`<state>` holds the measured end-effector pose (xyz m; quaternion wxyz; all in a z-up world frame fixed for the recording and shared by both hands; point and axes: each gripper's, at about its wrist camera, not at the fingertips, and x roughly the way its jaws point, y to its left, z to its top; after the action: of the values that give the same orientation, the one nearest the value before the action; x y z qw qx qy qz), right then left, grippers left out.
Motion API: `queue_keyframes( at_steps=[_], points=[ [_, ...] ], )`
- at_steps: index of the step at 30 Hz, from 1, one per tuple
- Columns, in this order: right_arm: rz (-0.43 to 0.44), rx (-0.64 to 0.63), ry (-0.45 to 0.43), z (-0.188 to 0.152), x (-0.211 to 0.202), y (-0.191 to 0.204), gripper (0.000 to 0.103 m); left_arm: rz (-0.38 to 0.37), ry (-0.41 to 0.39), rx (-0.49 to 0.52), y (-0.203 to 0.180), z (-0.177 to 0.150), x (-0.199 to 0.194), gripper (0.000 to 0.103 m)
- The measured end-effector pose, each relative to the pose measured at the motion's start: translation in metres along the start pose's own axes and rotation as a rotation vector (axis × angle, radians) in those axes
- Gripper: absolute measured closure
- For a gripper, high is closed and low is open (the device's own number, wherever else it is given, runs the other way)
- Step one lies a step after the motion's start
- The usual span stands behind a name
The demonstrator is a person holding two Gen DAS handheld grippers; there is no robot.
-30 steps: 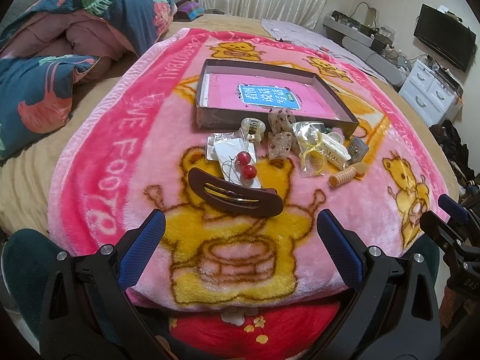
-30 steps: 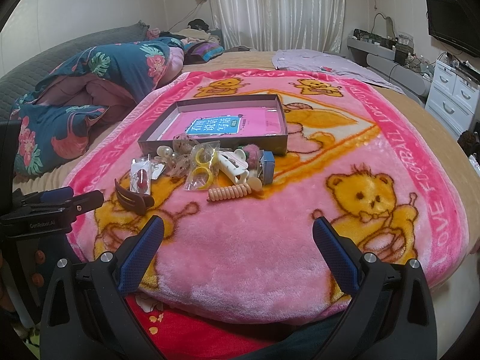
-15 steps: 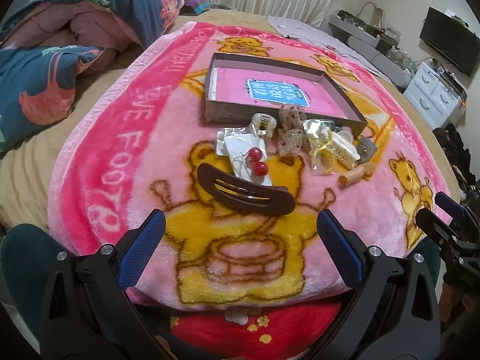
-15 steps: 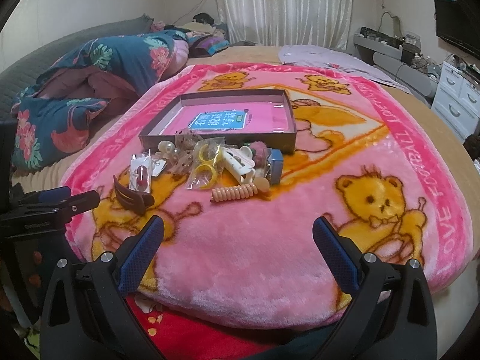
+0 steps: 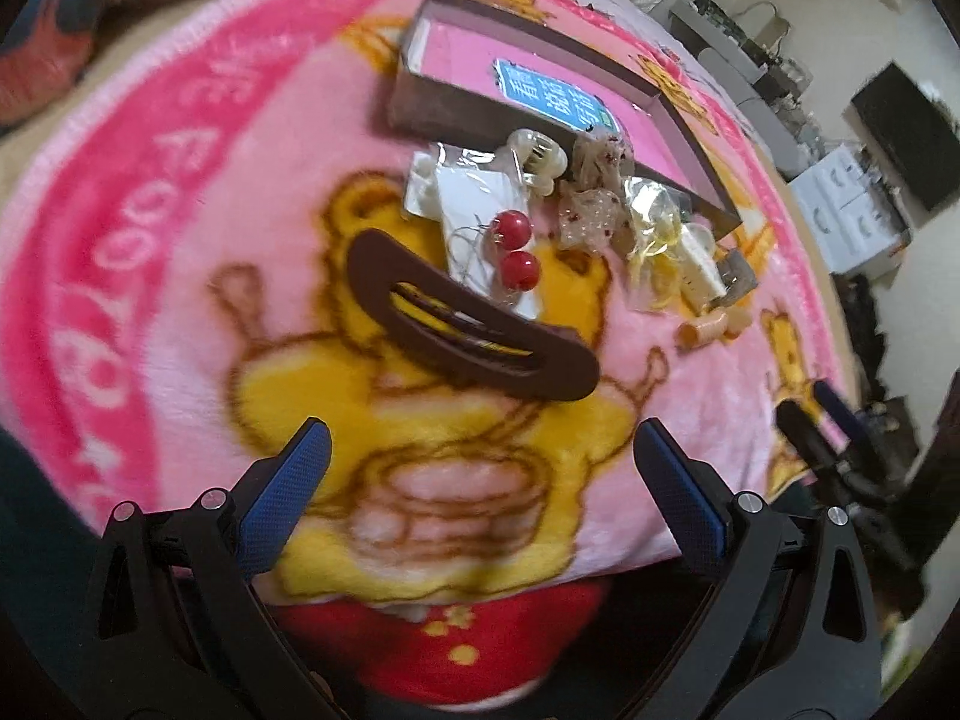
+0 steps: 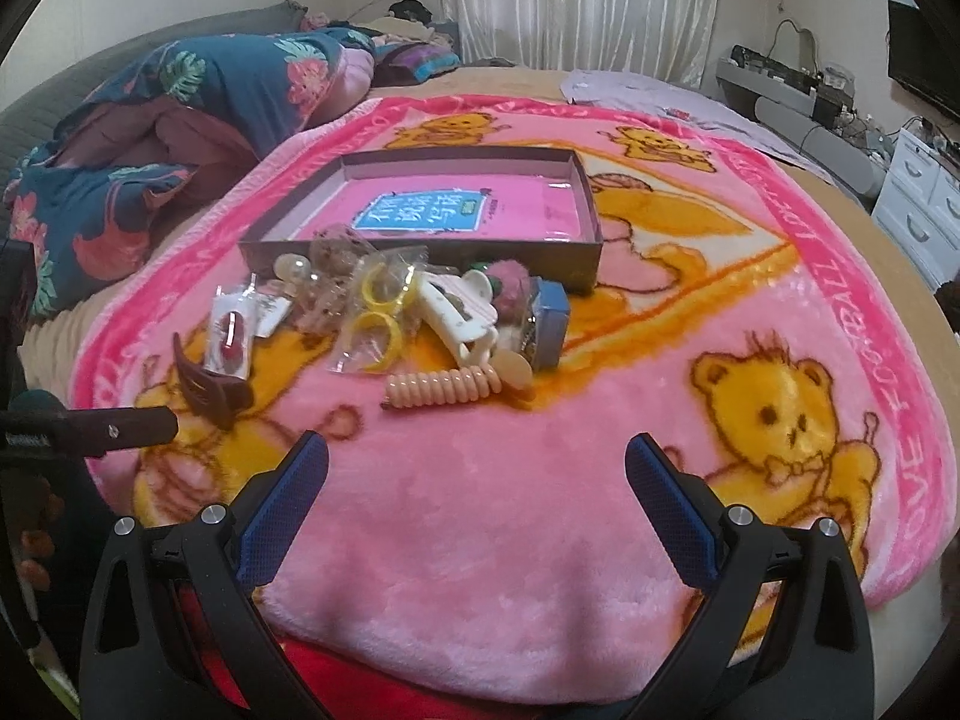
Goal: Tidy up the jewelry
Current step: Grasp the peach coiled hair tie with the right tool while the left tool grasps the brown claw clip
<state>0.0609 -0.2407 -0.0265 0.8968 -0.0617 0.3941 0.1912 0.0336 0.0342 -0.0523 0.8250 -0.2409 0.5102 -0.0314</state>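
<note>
Just in front of the shallow brown box (image 6: pixel 432 204) a heap of jewelry and hair things lies on the pink bear blanket (image 6: pixel 480 480), itself spread over the bed. One long brown hair clip (image 5: pixel 468 327) lies nearest the left gripper (image 5: pixel 480 468), overlapping a white card carrying two red bead earrings (image 5: pixel 513 252). Behind them sit one pale claw clip (image 5: pixel 540 159), two sheer pouches (image 5: pixel 591 192) and a clear bag of yellow rings (image 6: pixel 378 312). One peach spiral hair tie (image 6: pixel 444 387) rests at the heap's near edge, with a white claw clip (image 6: pixel 462 312), a pink pompom (image 6: pixel 507 279) and a small blue tin (image 6: pixel 549 315) behind it.

Both grippers hover above the blanket with their blue-padded fingers (image 5: pixel 288 498) spread wide, holding and touching nothing. The right gripper (image 6: pixel 477 483) faces bare blanket short of the hair tie.

Only the right wrist view shows the floral quilt (image 6: pixel 180 120) and curtains clearly; the left view is tilted and blurred, yet shows the earrings head-on.
</note>
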Motion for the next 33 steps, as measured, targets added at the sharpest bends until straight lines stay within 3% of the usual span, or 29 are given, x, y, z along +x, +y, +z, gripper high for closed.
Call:
queue_keyframes(
  at_steps=[6, 17, 25, 30, 31, 33],
  points=[
    [0.018, 0.023, 0.027, 0.002, 0.018, -0.005, 0.005, -0.068, 0.008, -0.108, 0.012, 0.013, 0.014, 0.009],
    [0.033, 0.005, 0.067, 0.015, 0.058, 0.001, 0.005, 0.02, -0.023, -0.083, 0.011, 0.025, 0.022, 0.02],
    [0.008, -0.006, 0.072, 0.02, 0.078, -0.002, 0.006, 0.061, -0.07, -0.025, 0.017, 0.02, 0.011, 0.048],
    [0.036, -0.005, 0.065, 0.017, 0.075, -0.004, 0.027, 0.062, -0.085, -0.02, 0.02, 0.017, 0.003, 0.068],
    [0.038, -0.007, 0.062, 0.017, 0.074, -0.005, 0.033, 0.059, -0.085, -0.017, 0.02, 0.016, 0.001, 0.069],
    [0.048, -0.002, 0.055, 0.015, 0.07, -0.007, 0.034, 0.061, -0.086, -0.011, 0.019, 0.014, -0.001, 0.071]
  ],
)
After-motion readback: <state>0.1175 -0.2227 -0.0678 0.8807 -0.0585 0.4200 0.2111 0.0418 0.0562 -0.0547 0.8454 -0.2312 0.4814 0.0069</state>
